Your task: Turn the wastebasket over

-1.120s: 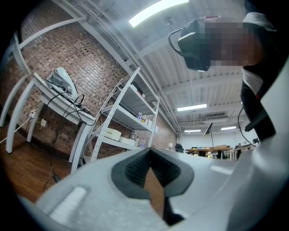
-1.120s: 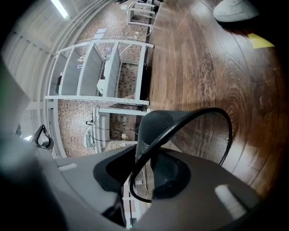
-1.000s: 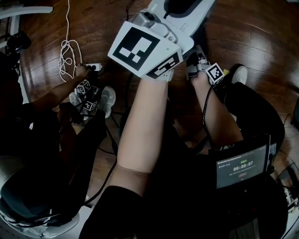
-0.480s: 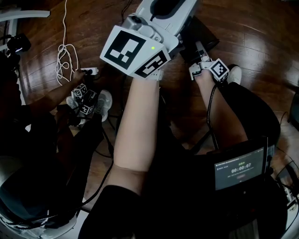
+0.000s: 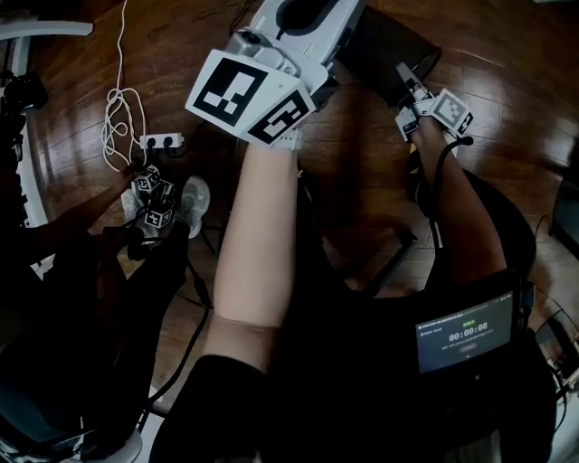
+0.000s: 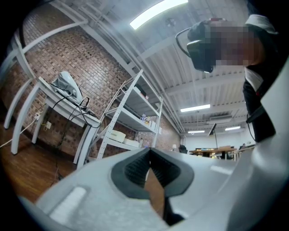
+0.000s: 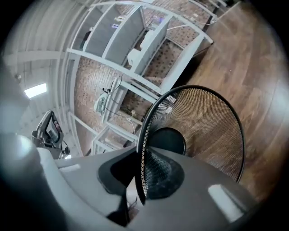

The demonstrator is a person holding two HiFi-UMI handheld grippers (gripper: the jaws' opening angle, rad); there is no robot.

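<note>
So it can be tipped, the wastebasket point(image 7: 203, 126) rim at 1 o'clock is clamped by the right claw point(image 7: 139, 167), just closed on it; the left claw point(image 6: 150, 155) is pressed together, empty.

A dark brown, glossy wooden plank floor point(image 5: 516, 81) fills the head view. At its upper left a white cable point(image 5: 118, 113) lies in loose coils beside a white power strip point(image 5: 163, 140), and a white metal frame point(image 5: 41, 27) crosses the top left corner.

In the left gripper view a red-brick wall point(image 6: 67, 54) takes up the left half. Against it stands a white table with tubular legs point(image 6: 67, 110), with cables trailing over its edge. Right of the table rises a white metal shelving rack point(image 6: 135, 110) holding pale boxes point(image 6: 118, 135). Overhead, a ribbed white ceiling point(image 6: 180, 85) carries long bright strip lights point(image 6: 158, 11). At the far right centre, wooden worktops point(image 6: 216, 151) stand in the distance.
</note>
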